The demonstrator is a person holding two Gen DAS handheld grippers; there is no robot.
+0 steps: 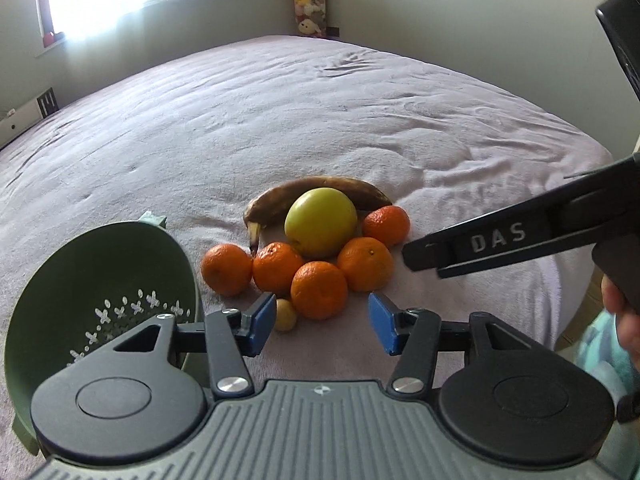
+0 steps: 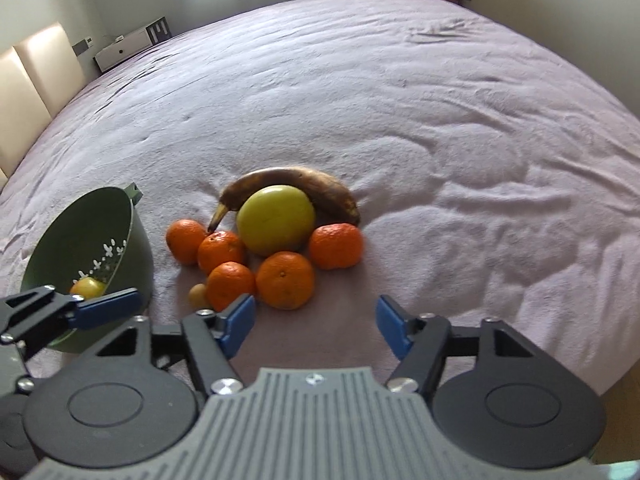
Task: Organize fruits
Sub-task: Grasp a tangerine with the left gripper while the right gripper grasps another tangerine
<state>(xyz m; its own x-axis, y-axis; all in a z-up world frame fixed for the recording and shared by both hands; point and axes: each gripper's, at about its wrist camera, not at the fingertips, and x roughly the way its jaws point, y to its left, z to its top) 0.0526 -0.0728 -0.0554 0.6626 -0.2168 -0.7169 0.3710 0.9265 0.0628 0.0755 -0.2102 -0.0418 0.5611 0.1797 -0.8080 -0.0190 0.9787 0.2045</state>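
A pile of fruit lies on the pink bed cover: a brown banana (image 1: 320,192) (image 2: 288,188), a green apple (image 1: 321,222) (image 2: 276,219), several oranges (image 1: 319,290) (image 2: 285,280) and a small yellowish fruit (image 1: 285,315) (image 2: 198,294). A green colander (image 1: 100,280) (image 2: 96,240) stands left of the pile, with a yellow fruit (image 2: 88,288) inside. My left gripper (image 1: 322,326) is open and empty, just short of the pile. My right gripper (image 2: 316,326) is open and empty, near the front oranges; it also shows in the left wrist view (image 1: 500,240).
The bed cover (image 1: 280,120) (image 2: 400,100) stretches far behind the fruit. The bed's right edge (image 1: 576,280) is close. A cream headboard (image 2: 36,80) and a white box (image 2: 128,48) stand at the left. Plush toys (image 1: 310,0) stand in the far corner.
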